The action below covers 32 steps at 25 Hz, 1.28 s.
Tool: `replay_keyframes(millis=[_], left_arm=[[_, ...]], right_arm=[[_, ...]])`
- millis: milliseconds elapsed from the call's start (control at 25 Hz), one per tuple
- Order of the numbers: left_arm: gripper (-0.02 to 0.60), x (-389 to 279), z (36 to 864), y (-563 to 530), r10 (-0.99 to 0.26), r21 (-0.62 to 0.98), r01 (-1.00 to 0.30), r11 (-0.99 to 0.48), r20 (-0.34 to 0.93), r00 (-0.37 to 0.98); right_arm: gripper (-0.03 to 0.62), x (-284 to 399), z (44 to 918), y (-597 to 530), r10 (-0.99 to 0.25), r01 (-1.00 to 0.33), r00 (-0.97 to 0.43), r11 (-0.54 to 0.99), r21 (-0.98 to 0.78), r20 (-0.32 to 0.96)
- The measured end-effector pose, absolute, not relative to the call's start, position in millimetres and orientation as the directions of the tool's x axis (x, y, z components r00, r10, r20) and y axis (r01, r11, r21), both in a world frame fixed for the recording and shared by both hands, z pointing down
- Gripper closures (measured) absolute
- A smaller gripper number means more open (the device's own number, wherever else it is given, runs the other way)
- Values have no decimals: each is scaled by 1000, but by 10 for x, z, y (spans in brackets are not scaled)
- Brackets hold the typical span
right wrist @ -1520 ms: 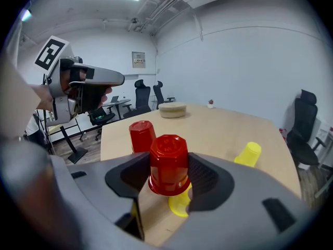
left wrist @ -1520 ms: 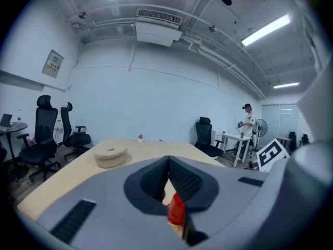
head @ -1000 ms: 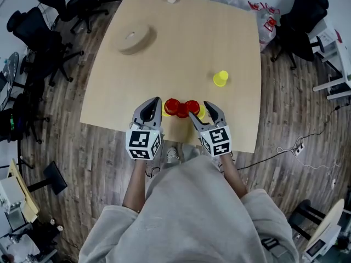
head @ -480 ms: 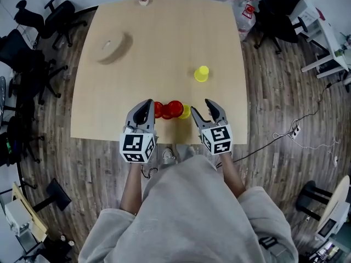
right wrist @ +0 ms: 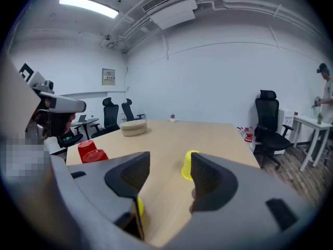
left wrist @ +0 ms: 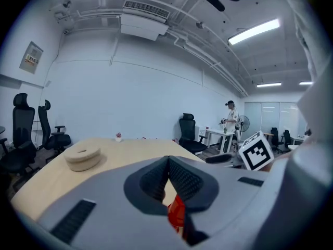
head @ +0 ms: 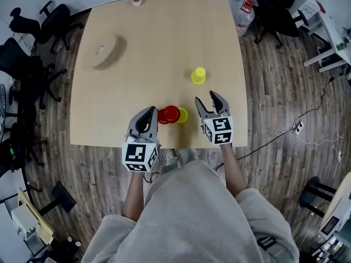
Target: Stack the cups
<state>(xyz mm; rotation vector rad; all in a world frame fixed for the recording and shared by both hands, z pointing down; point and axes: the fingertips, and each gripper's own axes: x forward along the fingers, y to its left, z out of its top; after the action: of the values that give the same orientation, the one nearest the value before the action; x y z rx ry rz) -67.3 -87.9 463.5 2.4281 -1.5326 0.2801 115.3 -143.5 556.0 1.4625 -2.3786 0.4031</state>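
Two red cups [head: 168,114] stand upside down near the table's front edge, with a yellow cup [head: 183,115] touching their right side. A second yellow cup [head: 198,75] stands alone farther out. My left gripper [head: 148,112] sits just left of the red cups with its jaws shut and empty; a red cup [left wrist: 177,215] shows just beyond them. My right gripper [head: 207,97] is open to the right of the group. Its jaws have just been closing a little, with nothing between them. In the right gripper view [right wrist: 170,160] the lone yellow cup [right wrist: 189,165] lies ahead and the red cups [right wrist: 92,151] to the left.
A round beige disc [head: 107,47] lies at the table's far left, and a small potted flower [head: 136,0] at the far edge. Office chairs [head: 33,64] and water bottles [head: 244,4] surround the table [head: 164,43]. A person [left wrist: 230,120] stands far off.
My right gripper has moved right and outward, away from the cup group and nearer the lone yellow cup. My left gripper has drawn back slightly beside the red cups.
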Motion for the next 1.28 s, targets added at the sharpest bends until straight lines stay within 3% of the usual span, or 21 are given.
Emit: replay_keyframes(millis=[680,960,1080,1280], left_arm=[[569,-579,4734,-988,-849,122,-918,-377,350,396],[569,-660,4679,-993,-859,113,-926,-359,349,376],[569,-704,4667,-974,-863,109,-930,-352,346,367],[569,-833,4648,-953,-874,105,-936,-336,336,351]], right_arm=[[307,1290,6555,-2473,-759,-918,-379,382,-109,529],[316,1281,6596,-2621,-743,-913,-383,396,-100,549],[367,1284,6632,-2640,-736,-914,-371,397,-82,567],[368,1229,6519,-2561,-742,-909,-379,410,-73,552]])
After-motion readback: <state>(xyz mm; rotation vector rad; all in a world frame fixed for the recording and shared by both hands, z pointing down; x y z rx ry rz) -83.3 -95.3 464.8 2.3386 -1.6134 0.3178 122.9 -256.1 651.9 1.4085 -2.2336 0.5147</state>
